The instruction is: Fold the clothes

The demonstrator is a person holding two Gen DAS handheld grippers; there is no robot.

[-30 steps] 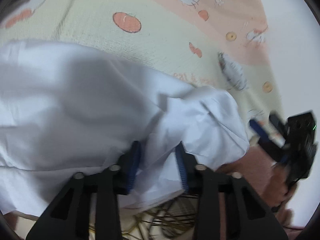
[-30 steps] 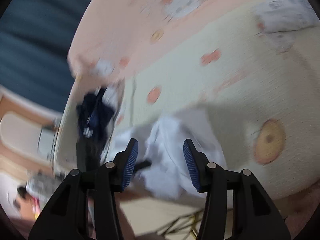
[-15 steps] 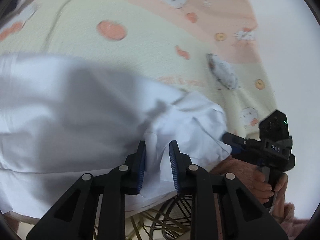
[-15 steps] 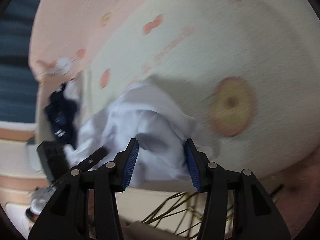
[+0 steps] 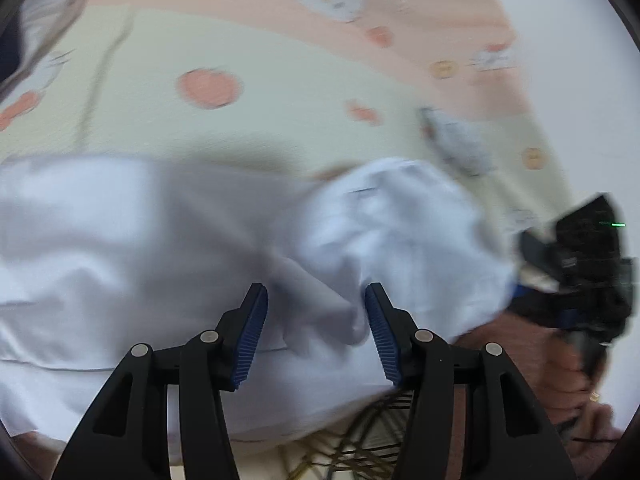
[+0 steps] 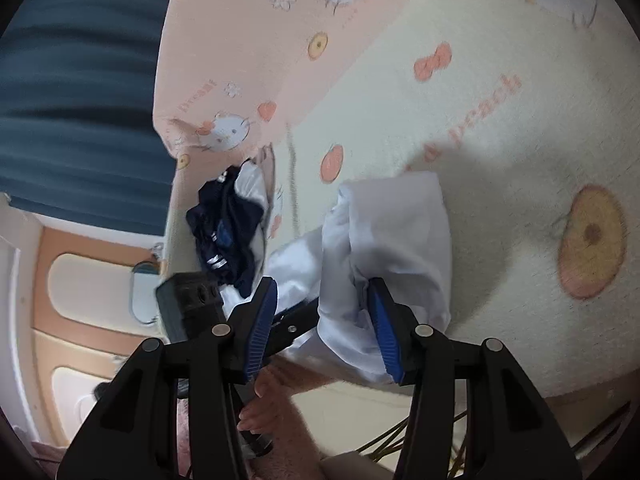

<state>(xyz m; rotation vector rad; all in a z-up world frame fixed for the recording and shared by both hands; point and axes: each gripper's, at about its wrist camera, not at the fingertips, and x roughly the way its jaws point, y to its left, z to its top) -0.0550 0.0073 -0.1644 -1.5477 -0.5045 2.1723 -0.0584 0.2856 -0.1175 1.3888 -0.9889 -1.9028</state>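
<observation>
Left gripper (image 5: 316, 328) jaws, pinched on the white garment (image 5: 160, 240) a moment ago, are opening (fold released); right gripper (image 6: 322, 328) jaws apart around its sleeve end

Soft, even daylight fills both views, with no glare. The left wrist view is smeared by motion blur, worst across the white garment (image 5: 168, 248) beyond the jaws. The right wrist view is sharper; a soft shadow, possibly the garment's, lies beyond its jaws. Fisheye edges bend and darken.
</observation>
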